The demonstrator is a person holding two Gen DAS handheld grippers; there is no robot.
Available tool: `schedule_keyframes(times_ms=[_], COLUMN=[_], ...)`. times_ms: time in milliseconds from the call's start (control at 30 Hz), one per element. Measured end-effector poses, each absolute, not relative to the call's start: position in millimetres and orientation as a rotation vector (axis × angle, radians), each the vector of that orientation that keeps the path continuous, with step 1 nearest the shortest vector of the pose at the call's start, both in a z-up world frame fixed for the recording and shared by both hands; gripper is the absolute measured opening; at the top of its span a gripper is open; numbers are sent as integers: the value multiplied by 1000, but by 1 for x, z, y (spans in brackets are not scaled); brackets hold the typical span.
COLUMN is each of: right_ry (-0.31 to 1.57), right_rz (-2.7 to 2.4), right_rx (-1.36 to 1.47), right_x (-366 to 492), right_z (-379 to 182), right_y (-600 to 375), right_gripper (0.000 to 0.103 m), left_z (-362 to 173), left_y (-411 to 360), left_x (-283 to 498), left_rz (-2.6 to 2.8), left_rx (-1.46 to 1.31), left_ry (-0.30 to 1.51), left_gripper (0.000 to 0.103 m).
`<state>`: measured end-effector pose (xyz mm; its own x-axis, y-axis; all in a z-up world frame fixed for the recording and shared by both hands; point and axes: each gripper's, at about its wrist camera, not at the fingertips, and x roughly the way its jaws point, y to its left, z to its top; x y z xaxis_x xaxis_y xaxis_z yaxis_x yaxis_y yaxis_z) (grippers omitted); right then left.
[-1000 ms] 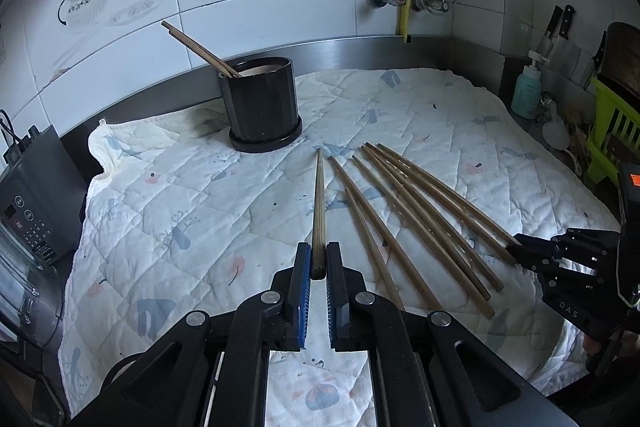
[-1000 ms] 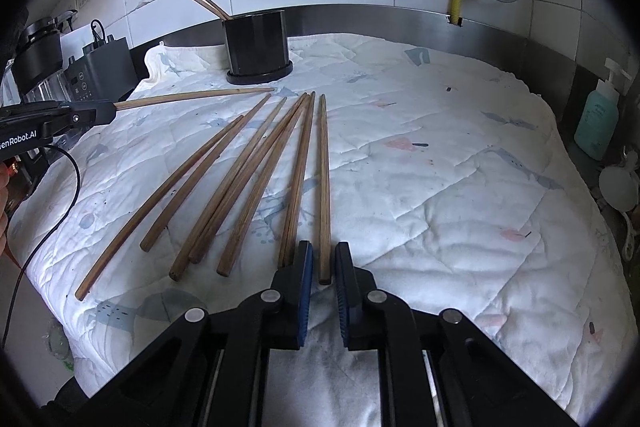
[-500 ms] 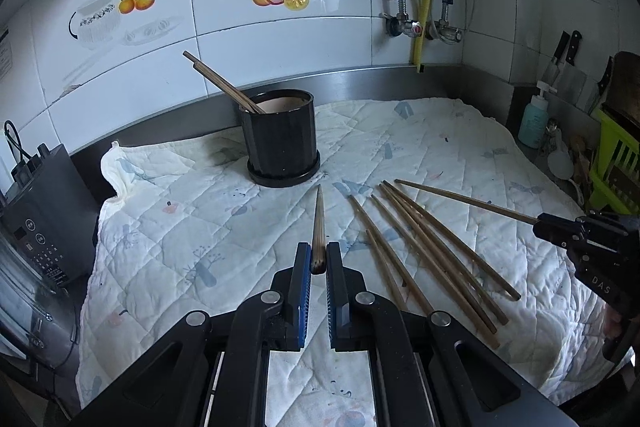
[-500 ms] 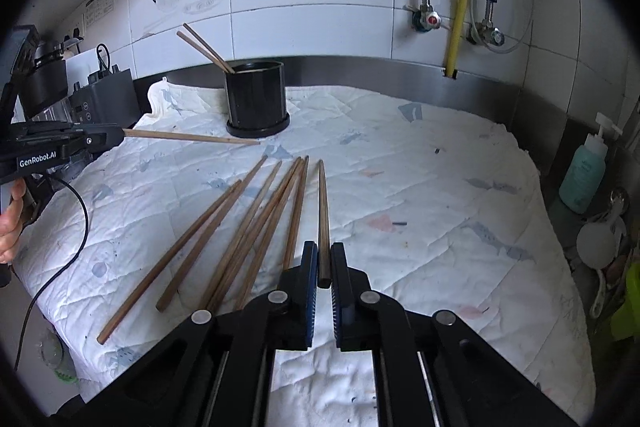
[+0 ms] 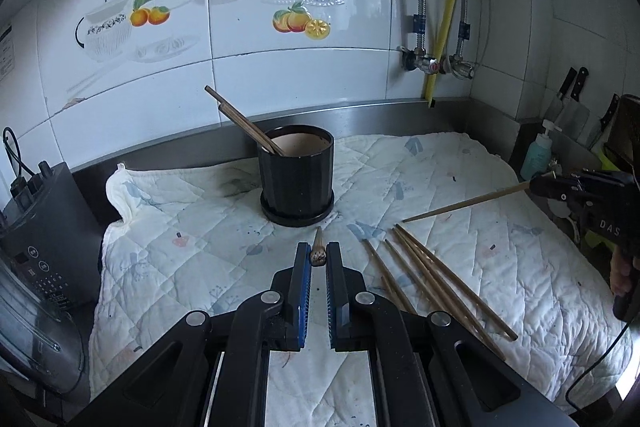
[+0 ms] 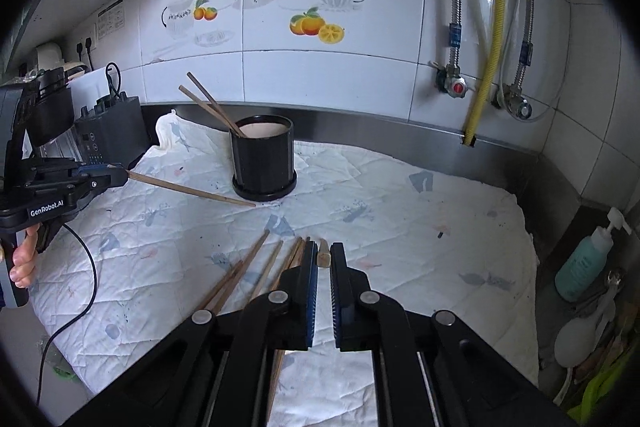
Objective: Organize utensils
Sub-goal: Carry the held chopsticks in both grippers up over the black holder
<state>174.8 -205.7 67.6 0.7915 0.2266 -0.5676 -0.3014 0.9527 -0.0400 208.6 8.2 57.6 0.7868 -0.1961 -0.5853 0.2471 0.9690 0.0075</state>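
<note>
My left gripper point(image 5: 318, 259) is shut on a wooden chopstick point(image 5: 319, 251) that points at the black utensil holder point(image 5: 296, 179). The same chopstick shows in the right wrist view point(image 6: 188, 189), held above the cloth left of the holder point(image 6: 262, 163). My right gripper point(image 6: 323, 259) is shut on another chopstick point(image 6: 322, 254), seen raised in the left wrist view point(image 5: 464, 205). Two chopsticks point(image 5: 240, 121) stand in the holder. Several loose chopsticks point(image 5: 432, 279) lie on the quilted cloth point(image 5: 192, 239).
A black appliance point(image 5: 44, 239) stands at the cloth's left edge. A soap bottle point(image 6: 584, 263) and spoons sit off the right edge. Knives point(image 5: 568, 103) hang on the right wall. Pipes and valves point(image 6: 456, 83) run down the tiled back wall.
Both grippers have lifted their chopsticks off the cloth and risen. The held chopsticks now point toward the black holder, seen nearly end-on.
</note>
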Motion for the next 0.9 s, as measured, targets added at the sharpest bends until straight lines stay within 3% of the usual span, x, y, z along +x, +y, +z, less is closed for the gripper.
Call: schedule_keyframes(times_ms=[900], right_ry=[504], right_rz=[370], right_rx=[-242], right_x=[254], right_z=[162], right_y=[-169], right_gripper=[8], left_z=[178], left_y=[7], left_x=[258], left_rz=[-278], left_rx=[93], left_ry=[432], left_gripper=[7])
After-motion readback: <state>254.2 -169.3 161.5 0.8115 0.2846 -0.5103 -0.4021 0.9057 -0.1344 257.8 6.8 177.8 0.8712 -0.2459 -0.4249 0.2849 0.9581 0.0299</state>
